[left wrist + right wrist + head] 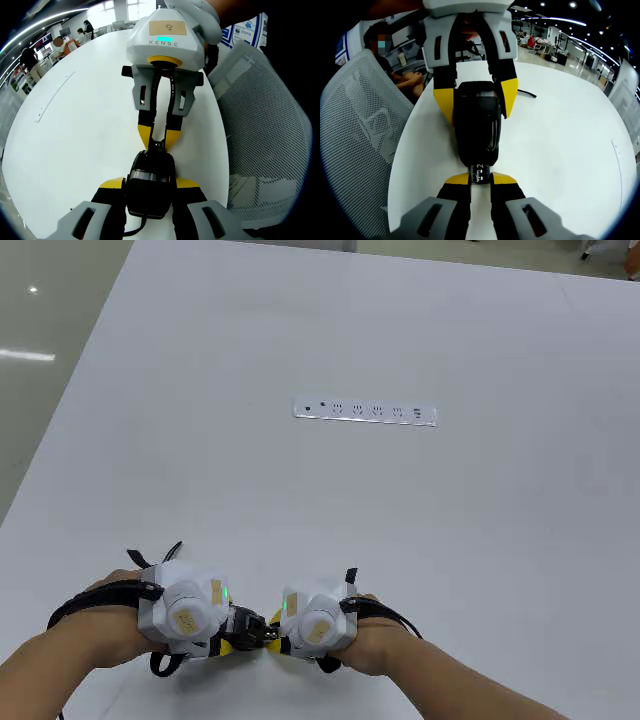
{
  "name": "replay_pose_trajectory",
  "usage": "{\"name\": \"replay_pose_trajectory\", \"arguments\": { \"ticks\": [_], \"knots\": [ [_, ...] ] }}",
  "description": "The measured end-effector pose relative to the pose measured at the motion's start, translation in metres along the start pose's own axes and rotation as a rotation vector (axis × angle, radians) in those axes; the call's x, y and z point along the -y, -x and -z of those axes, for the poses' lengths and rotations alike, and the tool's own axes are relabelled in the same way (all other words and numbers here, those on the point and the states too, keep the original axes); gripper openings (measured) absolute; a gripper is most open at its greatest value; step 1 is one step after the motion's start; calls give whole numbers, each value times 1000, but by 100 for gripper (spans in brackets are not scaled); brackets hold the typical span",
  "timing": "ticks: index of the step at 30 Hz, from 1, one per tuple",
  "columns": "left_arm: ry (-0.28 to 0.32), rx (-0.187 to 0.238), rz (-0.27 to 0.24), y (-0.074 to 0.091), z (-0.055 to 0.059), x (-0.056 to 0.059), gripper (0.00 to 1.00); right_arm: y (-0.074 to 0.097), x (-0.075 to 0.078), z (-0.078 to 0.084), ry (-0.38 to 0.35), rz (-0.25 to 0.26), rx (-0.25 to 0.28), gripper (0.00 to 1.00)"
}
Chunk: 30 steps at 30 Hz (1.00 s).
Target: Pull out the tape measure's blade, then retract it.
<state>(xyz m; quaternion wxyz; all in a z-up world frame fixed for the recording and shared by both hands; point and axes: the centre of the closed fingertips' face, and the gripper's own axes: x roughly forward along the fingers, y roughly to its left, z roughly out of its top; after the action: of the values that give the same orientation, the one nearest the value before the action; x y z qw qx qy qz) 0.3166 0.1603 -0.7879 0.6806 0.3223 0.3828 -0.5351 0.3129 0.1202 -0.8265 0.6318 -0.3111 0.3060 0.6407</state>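
Left claw [150, 183] tight around tape measure [476, 125], right claw [481, 180] tight on blade [480, 169].

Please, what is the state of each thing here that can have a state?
Tape measure: gripped by the left tongs.
Blade: barely pulled out, its end pinched by the right tongs.
Power strip: flat on the table, nothing plugged in.

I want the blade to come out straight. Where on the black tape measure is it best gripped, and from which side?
The blade's end tab at the mouth of the black tape measure, approached head-on, opposite the case: it alone sticks out, in line with the pull. The right gripper is shut on it; the left gripper holds the case.
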Motion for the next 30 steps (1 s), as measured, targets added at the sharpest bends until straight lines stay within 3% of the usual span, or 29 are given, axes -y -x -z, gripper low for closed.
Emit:
{"name": "replay_pose_trajectory", "arguments": {
  "ticks": [9, 12, 15, 17, 23, 30],
  "knots": [
    [1, -1, -1, 0, 0, 0, 32, 6, 0, 7, -11, -2, -6, 13],
    [-5, -3, -2, 0, 0, 1, 32, 5, -2, 6, -69, -9, 0, 13],
    [-10, -4, -4, 1, 0, 1, 32, 4, -5, 7, 48, -13, -44, 15],
    [-14, -5, -5, 0, 0, 2, 32, 3, -7, 5, 36, -19, -46, 15],
    [-8, -3, -3, 0, 0, 1, 32, -3, -5, -3, -19, -12, -8, 16],
    [-6, 0, 1, 1, 1, 1, 32, 0, -4, 0, -16, -13, 18, 13]
  ]
}}
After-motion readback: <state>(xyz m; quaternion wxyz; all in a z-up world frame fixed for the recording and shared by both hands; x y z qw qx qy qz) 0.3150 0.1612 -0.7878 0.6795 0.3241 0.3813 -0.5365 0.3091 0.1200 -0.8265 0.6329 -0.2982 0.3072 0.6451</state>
